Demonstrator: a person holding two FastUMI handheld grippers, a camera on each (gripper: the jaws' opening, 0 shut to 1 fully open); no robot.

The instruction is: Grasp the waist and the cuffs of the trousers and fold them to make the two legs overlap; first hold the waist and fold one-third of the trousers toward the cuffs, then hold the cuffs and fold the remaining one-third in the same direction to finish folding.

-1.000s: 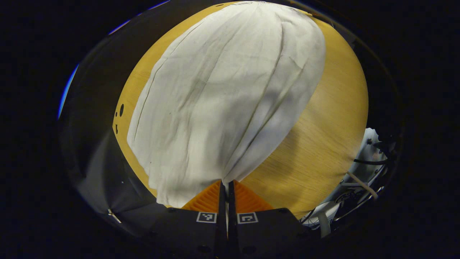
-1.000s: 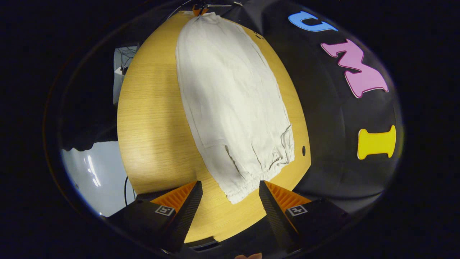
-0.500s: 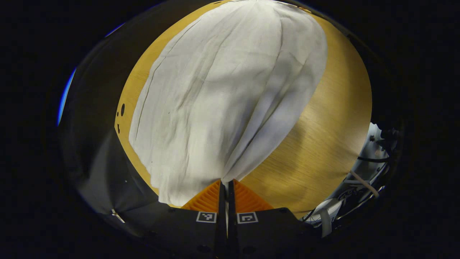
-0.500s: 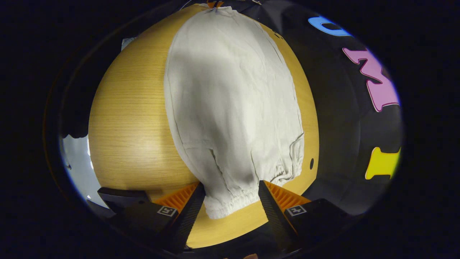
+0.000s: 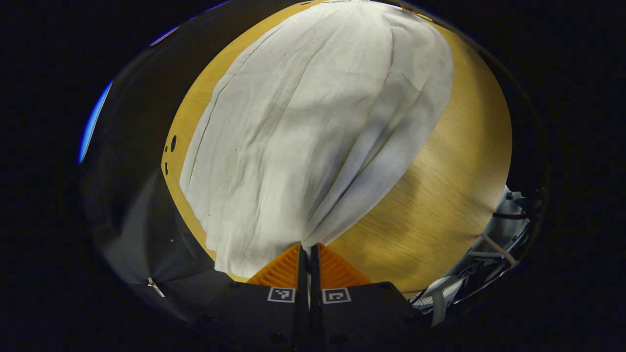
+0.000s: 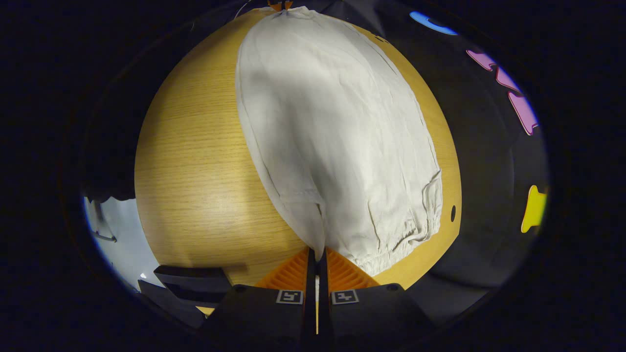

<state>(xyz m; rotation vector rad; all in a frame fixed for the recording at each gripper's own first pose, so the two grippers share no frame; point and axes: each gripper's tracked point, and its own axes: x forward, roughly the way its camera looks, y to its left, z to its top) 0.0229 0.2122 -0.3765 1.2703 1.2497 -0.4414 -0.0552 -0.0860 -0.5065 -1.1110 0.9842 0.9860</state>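
Both tongs pinch the off-white linen trousers (image 5: 313, 142) spread across the middle of the yellow wooden desk (image 5: 440, 195): left tongs (image 5: 309, 252) clamp the cuff end, right tongs (image 6: 320, 254) the elastic waist. Looks like no fold is made yet.

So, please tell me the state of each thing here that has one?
Trousers: spread flat on the table, both ends pinched.
Left gripper: shut on the trousers at one end.
Right gripper: shut on the trousers at the gathered waist end.
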